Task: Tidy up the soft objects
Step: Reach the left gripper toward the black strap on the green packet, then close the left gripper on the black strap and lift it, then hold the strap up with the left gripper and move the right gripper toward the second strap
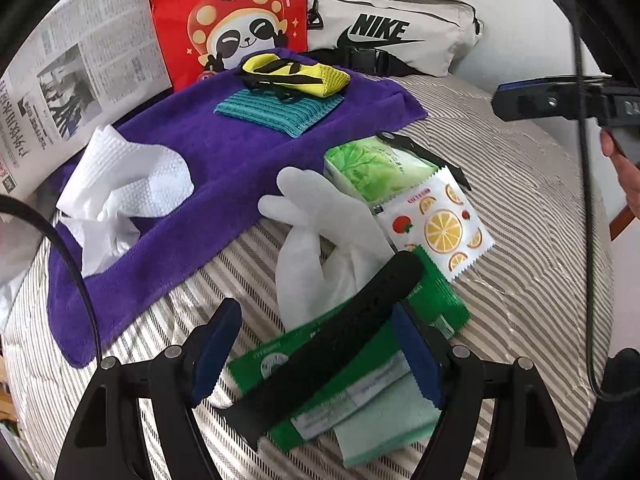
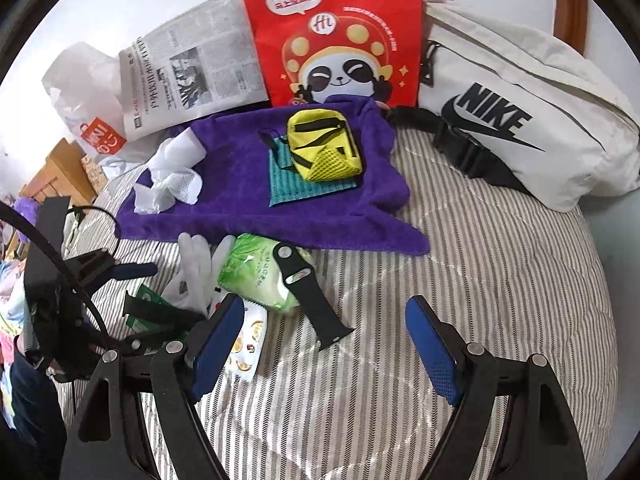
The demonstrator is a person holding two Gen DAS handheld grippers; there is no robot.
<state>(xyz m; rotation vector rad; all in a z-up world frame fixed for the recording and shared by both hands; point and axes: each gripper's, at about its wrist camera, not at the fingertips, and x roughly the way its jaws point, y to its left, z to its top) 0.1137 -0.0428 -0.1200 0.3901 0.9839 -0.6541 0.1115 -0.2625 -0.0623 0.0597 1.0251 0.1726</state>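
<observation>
My left gripper [image 1: 316,354] is open, its jaws on either side of a black strap [image 1: 332,340] that lies over a green packet [image 1: 360,364] and a pale green cloth [image 1: 384,428]. A white glove [image 1: 316,240] lies just beyond. A purple towel [image 1: 192,184] carries a teal cloth [image 1: 280,110], a yellow pouch [image 1: 296,76] and crumpled white tissue [image 1: 124,192]. My right gripper [image 2: 324,340] is open and empty above the striped bedding, near a black watch strap [image 2: 308,292], a green tissue pack [image 2: 260,272] and a lemon-print sachet [image 2: 246,344].
A red panda bag [image 2: 332,36], a white Nike bag [image 2: 516,116] and a newspaper [image 2: 188,64] stand at the back. A white shopping bag [image 2: 84,92] lies at the far left. Striped bedding [image 2: 500,264] stretches to the right.
</observation>
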